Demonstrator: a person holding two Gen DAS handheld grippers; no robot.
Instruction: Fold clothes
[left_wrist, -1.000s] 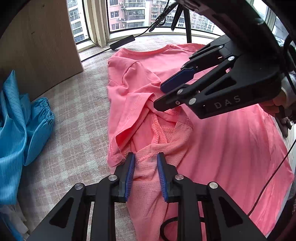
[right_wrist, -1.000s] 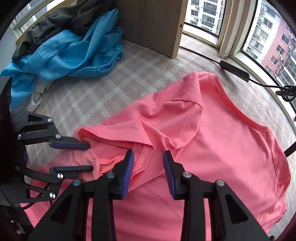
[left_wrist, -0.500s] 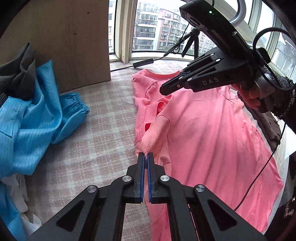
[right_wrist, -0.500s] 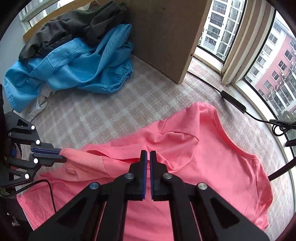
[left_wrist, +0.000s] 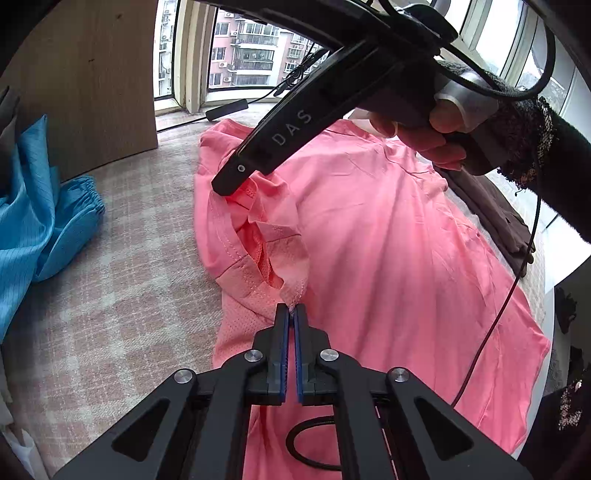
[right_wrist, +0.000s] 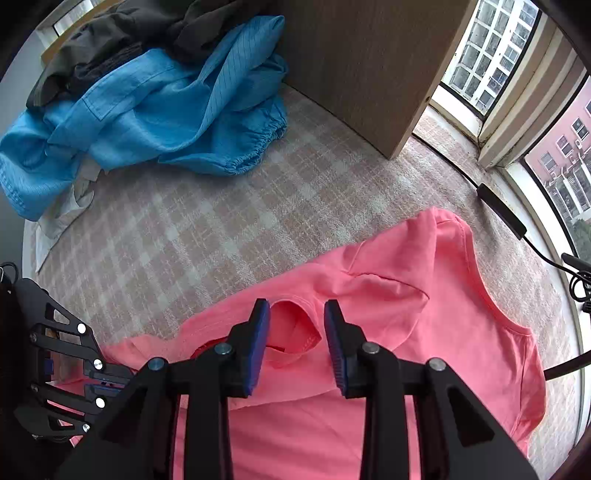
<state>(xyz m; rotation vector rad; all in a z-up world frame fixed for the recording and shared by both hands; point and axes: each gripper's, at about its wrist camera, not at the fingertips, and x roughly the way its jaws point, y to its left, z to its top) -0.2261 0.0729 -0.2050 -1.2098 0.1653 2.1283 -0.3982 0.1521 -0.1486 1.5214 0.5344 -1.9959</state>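
Now the right gripper (right_wrist: 295, 332) stands part-open. Its jaws were pressed together half a second ago and have just been opening again. A loop of sleeve hem (right_wrist: 295, 325) rises between the blue pads (right_wrist: 258, 332), but neither pad seems to press on it; fabric looks released, or about to be re-taken. From the left wrist view the same tool (left_wrist: 236, 177) shows only side-on, tip resting at the sleeve bunch, so the gap can't be read there.

Left gripper (left_wrist: 291, 314): jaws squeezed together, pinching a small corner of pale mesh-like fabric (left_wrist: 293, 291) right at the pad tips. A second ago these jaws were spread around that corner; they closed and hold it.

Pink T-shirt (left_wrist: 388, 258) lies spread on the checked cloth surface (left_wrist: 129, 277), collar at the far end toward the window, body running to the right and near side. Its left edge is rumpled: sleeve and inner layer bunched between the two tools.

Reading: one anchor is set on the left, the right one isn't. Folding hasn't properly begun; the sleeve bunch wants straightening first.

Beyond, far left: blue garment (right_wrist: 147, 110) heaped with a dark garment (right_wrist: 110, 40) behind it, beside a wooden panel (right_wrist: 369, 66). A black cable (right_wrist: 502, 210) runs along the sill.
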